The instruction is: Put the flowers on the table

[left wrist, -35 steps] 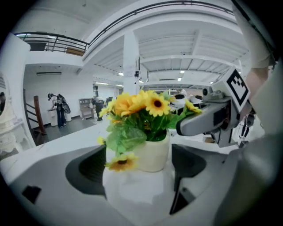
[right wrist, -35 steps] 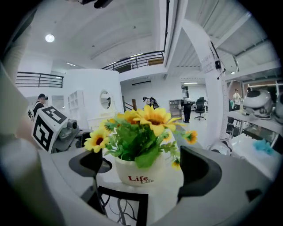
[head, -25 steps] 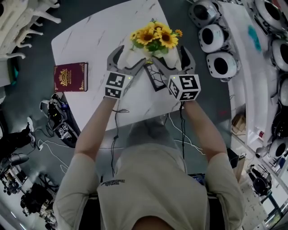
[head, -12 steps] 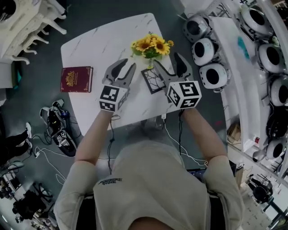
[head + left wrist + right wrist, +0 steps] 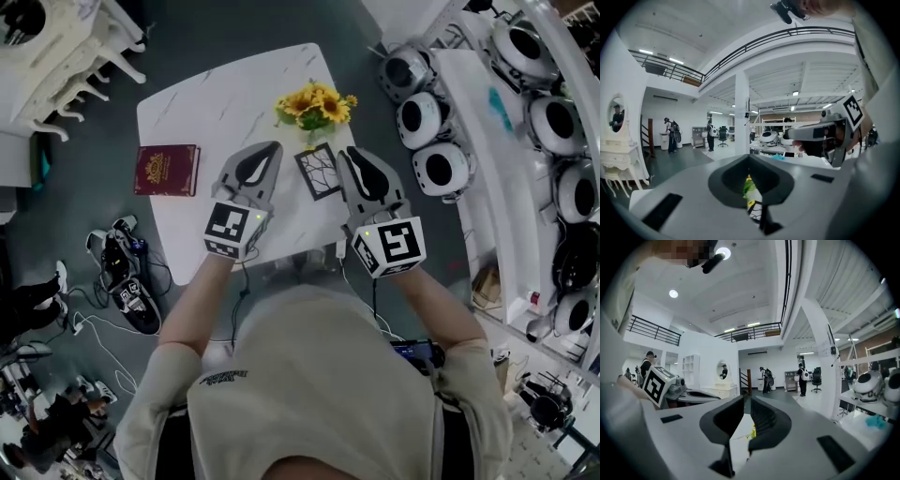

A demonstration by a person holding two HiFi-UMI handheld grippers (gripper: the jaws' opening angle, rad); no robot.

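Observation:
A bunch of yellow sunflowers [image 5: 314,103] stands in a white vase with black line patterns [image 5: 317,171] on the white marble table [image 5: 216,94]. Both grippers hover nearer me than the vase, one at each side of it, touching nothing. My left gripper [image 5: 273,146] is shut and empty; its own view shows the flowers [image 5: 748,187] through the slot under its joined tips [image 5: 750,157]. My right gripper [image 5: 348,151] is closing, with only a narrow gap left and nothing in it [image 5: 746,399]. A sliver of the flowers [image 5: 753,431] shows past it.
A red book [image 5: 167,170] lies on the table's left part. Round white robot heads [image 5: 441,169] line a shelf close to the table's right edge. Cables and gear [image 5: 122,258] lie on the floor at left. White furniture [image 5: 66,47] stands at top left.
Both grippers were wide open around the vase. They have drawn back toward me and their jaws have come together. The flowers stay standing on the table.

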